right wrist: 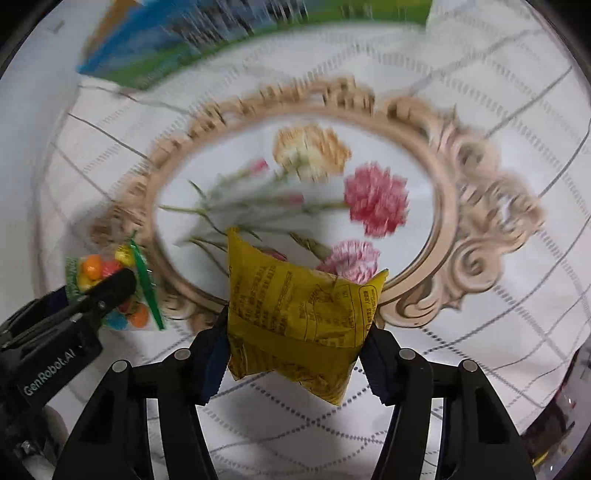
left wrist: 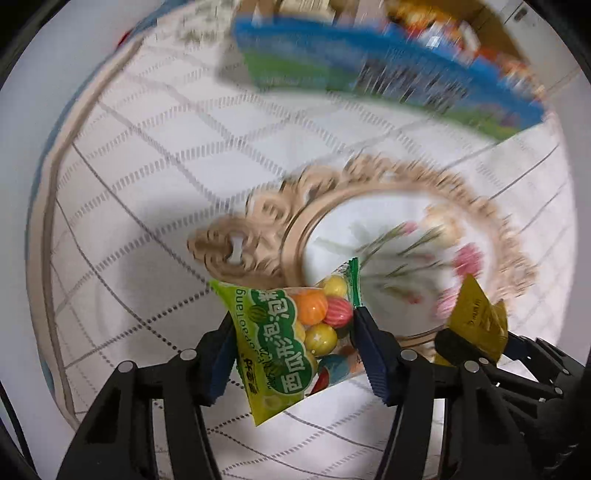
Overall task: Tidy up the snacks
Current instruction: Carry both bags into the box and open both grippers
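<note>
Green gum bag (left wrist: 295, 343) clamped btwn left gripper (left wrist: 295, 354) fingers, yellow pkt (right wrist: 299, 325) clamped btwn right gripper (right wrist: 295, 354) fingers, floral tray (right wrist: 417, 122) ahead.

Tablecloth (left wrist: 155, 155): white, grey dashed diamond grid, covers most of both views. A tan band curves along its edge down the left side of the left wrist view. Printed in the cloth: ornate beige scrollwork frame (right wrist: 476, 221), oval, enclosing a carnation bouquet (right wrist: 373, 199) of pink, striped pink and cream-orange blooms on green stems. The frame sits centre in the right wrist view, centre-right in the left wrist view. Blue-and-green box (left wrist: 369, 70) lies flat on the cloth at top of the left wrist view, upper left of the right wrist view; motion-blurred, print unreadable. Behind it, brown cardboard box (left wrist: 495, 26), contents too blurred to identify.
</note>
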`<state>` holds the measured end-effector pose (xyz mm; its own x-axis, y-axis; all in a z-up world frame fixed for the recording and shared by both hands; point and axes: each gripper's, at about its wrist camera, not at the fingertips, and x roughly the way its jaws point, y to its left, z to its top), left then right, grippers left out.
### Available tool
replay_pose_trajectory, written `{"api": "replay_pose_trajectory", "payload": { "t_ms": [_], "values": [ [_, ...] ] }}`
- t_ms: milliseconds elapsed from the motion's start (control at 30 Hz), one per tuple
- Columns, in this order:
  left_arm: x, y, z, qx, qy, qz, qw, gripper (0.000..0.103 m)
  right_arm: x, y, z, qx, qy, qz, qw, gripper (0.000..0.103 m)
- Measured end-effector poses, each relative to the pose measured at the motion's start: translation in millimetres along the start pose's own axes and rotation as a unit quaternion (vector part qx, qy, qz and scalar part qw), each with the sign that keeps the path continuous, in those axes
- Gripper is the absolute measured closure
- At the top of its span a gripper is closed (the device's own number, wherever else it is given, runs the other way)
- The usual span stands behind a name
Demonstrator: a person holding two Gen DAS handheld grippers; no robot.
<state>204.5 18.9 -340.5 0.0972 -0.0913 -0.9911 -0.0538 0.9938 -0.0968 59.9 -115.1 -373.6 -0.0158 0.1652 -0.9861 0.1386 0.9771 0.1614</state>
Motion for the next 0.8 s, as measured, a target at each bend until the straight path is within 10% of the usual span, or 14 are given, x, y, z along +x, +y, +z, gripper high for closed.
{"api": "replay_pose_trajectory", "payload": {
  "t_ms": [400,800],
  "values": [
    [-130.4,-21.7,158.7,0.027,-0.119,-0.080,0.9893,0.046,-170.4,3.8,127.9,-0.028,-0.149,0.055,0.987,0.039],
    [-26.4,-28.3,284.1,0.025,-0.041,-0.036,0.9982,0.046,-180.4,-31.2,333.5,-0.001,-0.163,-0.031,0.986,0.039]
  ]
}}
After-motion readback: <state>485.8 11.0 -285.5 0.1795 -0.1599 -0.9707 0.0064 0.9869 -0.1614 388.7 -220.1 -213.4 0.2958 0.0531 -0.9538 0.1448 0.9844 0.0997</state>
